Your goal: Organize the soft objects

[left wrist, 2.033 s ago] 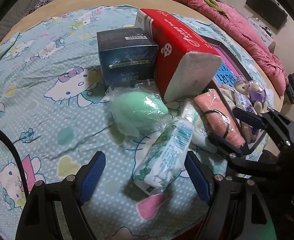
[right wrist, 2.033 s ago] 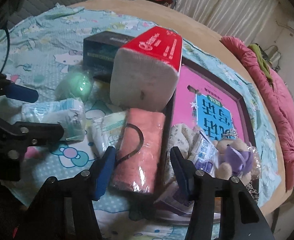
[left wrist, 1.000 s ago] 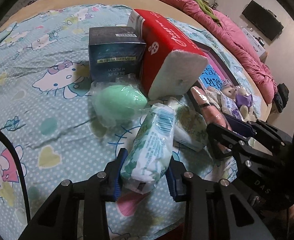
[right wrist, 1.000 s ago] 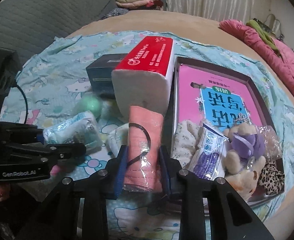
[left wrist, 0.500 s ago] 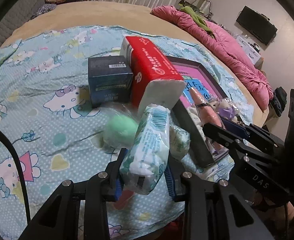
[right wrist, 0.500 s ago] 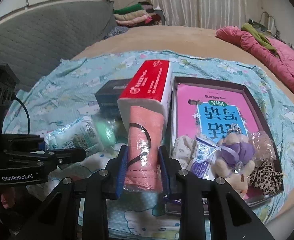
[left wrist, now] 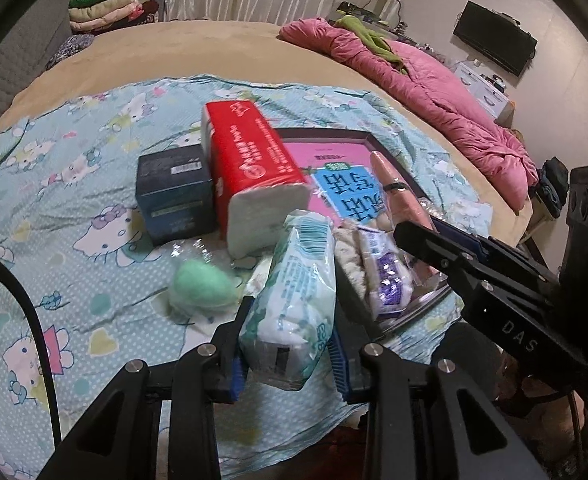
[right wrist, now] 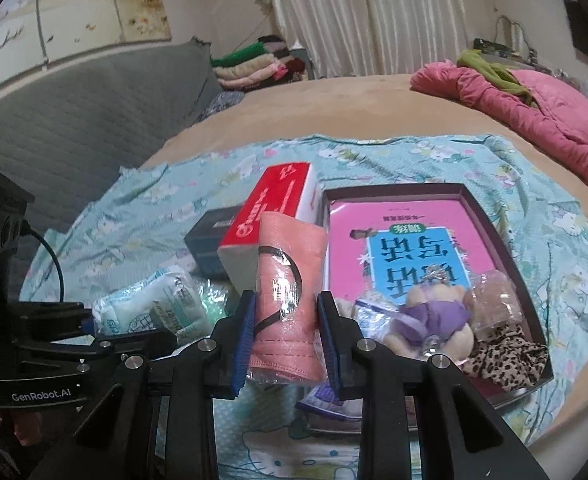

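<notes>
My left gripper [left wrist: 289, 354] is shut on a white-and-green wrapped tissue pack [left wrist: 294, 300], held up off the blue patterned sheet. That same tissue pack [right wrist: 153, 304] shows at the left of the right wrist view. My right gripper [right wrist: 285, 340] is shut on a pink wrapped mask pack [right wrist: 289, 300] with a black band, lifted beside the dark tray [right wrist: 510, 248]. The mask pack [left wrist: 398, 196] also appears above the tray [left wrist: 326, 133] in the left wrist view. In the tray lie a pink book, a purple plush bear [right wrist: 434, 312], small packets and a leopard-print cloth [right wrist: 506, 356]. A green sponge [left wrist: 201, 284] in a bag lies on the sheet.
A red tissue brick [left wrist: 249, 168] and a dark blue box [left wrist: 173, 196] stand left of the tray. A pink quilt [left wrist: 426, 80] lies along the bed's far right edge. Folded clothes [right wrist: 249, 64] are stacked at the back by the curtains. A grey headboard [right wrist: 73, 112] rises at left.
Both grippers closed on their packs and have risen. The tissue pack left the sheet beside the sponge. The mask pack came up from beside the tray.
</notes>
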`<state>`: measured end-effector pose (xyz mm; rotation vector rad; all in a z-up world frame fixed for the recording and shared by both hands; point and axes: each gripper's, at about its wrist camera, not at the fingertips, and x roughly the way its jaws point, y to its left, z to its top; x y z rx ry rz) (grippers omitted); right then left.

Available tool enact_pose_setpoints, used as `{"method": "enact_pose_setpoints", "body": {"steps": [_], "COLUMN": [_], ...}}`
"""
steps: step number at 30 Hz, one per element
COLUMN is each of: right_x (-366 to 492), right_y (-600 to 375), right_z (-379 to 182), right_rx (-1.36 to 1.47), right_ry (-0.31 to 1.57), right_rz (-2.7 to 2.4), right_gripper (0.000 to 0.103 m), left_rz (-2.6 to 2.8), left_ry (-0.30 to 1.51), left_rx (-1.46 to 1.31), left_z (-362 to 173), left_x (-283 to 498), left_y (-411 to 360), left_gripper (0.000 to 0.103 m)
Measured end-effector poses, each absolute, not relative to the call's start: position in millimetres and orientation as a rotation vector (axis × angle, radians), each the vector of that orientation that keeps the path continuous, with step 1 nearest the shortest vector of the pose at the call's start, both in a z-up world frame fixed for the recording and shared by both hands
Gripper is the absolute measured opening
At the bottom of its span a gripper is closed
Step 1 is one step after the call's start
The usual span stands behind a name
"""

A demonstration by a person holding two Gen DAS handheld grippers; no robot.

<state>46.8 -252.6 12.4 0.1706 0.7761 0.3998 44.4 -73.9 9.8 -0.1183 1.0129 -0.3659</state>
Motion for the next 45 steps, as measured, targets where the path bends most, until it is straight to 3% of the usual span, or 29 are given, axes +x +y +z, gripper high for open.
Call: {"method": "enact_pose_setpoints", "body": {"steps": [20, 30, 33, 36, 45], "right_x": [44, 44, 47, 48, 53], "right_y": [-338, -350, -350, -351, -369], "right_z": [27, 18, 15, 15, 0], "right_rx": [0.351, 0.388, 0.389, 0.38, 0.394], "right_ry": [0.678, 0.69, 0.697, 0.699, 0.745], "right_rz": [0.27, 0.255, 0.254, 0.247, 0.179], "right_gripper": [0.031, 0.031, 0.031, 0.031, 0.031], "left_rz": [-0.405, -0.421, -0.398, -0.404, -0.388], "left_ry": [0.963, 1.149, 1.139, 1.134, 1.136], "left_rx": [-0.028, -0.063, -0.031, -0.06, -0.071], "left_z": [47, -26, -29, -28, -32], "left_x": [62, 41, 45, 50, 61], "left_y": [-132, -125, -126, -124, -130], "left_gripper": [0.032, 0.03, 0.033, 0.047, 0.048]}}
